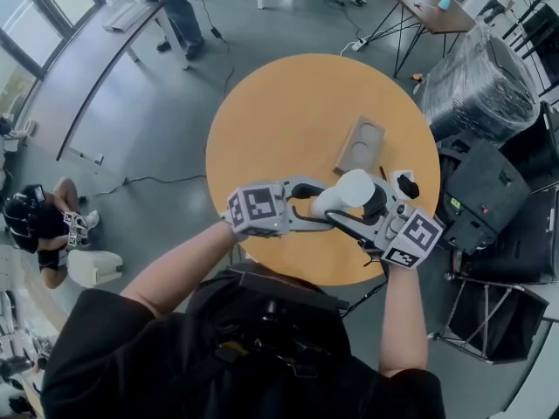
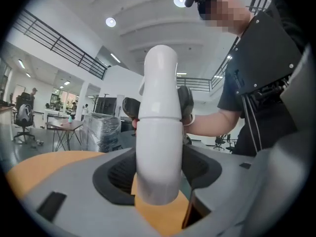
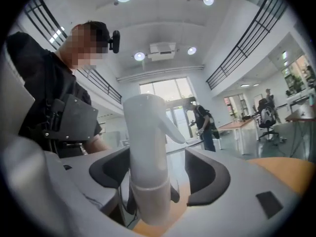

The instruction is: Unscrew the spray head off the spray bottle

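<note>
A white spray bottle [image 1: 349,190] is held in the air above the near edge of the round orange table [image 1: 288,120], between both grippers. My left gripper [image 1: 327,208] comes in from the left and is shut on the bottle's body [image 2: 158,147], its dark pads pressing both sides. My right gripper [image 1: 374,203] comes in from the right, with the spray head [image 3: 145,147] between its jaws. The nozzle [image 3: 173,128] points right in the right gripper view. A gap shows between the head and the right-hand pad [image 3: 205,174], so this gripper is open.
A small wooden tray [image 1: 360,144] lies on the table behind the bottle. To the right of the table are a plastic-wrapped stack [image 1: 479,85] and black cases [image 1: 489,190]. A person crouches on the floor at the left [image 1: 39,225].
</note>
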The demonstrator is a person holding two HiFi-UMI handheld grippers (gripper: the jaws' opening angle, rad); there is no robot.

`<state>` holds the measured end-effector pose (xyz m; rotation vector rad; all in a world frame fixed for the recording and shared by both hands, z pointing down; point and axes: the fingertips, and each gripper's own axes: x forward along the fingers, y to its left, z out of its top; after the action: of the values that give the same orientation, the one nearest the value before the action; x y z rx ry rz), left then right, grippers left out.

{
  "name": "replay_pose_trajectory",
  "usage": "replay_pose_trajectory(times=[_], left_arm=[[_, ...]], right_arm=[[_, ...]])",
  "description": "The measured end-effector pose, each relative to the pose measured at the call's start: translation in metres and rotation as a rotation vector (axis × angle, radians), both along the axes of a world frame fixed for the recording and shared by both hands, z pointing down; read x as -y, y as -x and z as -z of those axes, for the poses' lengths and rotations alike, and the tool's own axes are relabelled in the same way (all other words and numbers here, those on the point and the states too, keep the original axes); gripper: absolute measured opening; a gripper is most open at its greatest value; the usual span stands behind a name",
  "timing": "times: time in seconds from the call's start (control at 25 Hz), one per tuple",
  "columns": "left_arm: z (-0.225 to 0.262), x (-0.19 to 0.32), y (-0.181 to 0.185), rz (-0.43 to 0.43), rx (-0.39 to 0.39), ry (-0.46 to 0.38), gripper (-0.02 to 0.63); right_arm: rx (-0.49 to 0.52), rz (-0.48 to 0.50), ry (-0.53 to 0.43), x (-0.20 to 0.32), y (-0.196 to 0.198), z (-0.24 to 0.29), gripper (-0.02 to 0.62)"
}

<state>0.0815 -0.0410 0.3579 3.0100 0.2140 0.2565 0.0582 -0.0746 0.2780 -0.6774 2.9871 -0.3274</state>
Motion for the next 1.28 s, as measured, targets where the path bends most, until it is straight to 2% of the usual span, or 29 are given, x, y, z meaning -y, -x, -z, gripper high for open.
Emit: replay_pose_trajectory(times=[0.08,0.2,0.36,0.56,0.84,0.92,1.0,1.04,1.12,1.28], left_arm=[[0.001,0.008,-0.002,0.057,-0.014,0.018,0.307],[0.003,0.019,-0.004,0.141,-0.031,0.037,0.307],[0.001,0.037,-0.007,0.259,-0.007,0.036,0.307],[-0.012,0.057,-0.007,0.406,0.048,0.069,0.307],[-0.028,0.053,-0.016,0.495,0.102,0.032,0.308],[-0.029,0.053,-0.017,0.503,0.104,0.031,0.308],[-0.027,0.052,-0.017,0.500,0.097,0.032,0.308],[-0.025,0.052,-0.016,0.490,0.091,0.035,0.308],[-0.021,0.049,-0.014,0.447,0.066,0.041,0.308],[-0.009,0.036,-0.004,0.308,0.015,0.041,0.307]], right_arm=[[0.009,-0.085,0.030,0.010,-0.009,-0.002,0.377],[0.023,-0.179,0.060,0.016,-0.017,-0.006,0.377],[0.003,-0.317,0.067,0.022,-0.020,-0.009,0.377],[-0.080,-0.488,0.073,0.035,-0.019,-0.021,0.376],[-0.121,-0.656,0.057,0.048,-0.024,-0.027,0.354],[-0.123,-0.672,0.053,0.051,-0.024,-0.027,0.326],[-0.122,-0.665,0.041,0.051,-0.023,-0.024,0.261],[-0.120,-0.647,0.031,0.050,-0.021,-0.022,0.261],[-0.105,-0.577,0.003,0.046,-0.014,-0.016,0.256],[-0.037,-0.381,-0.050,0.031,0.001,0.000,0.255]])
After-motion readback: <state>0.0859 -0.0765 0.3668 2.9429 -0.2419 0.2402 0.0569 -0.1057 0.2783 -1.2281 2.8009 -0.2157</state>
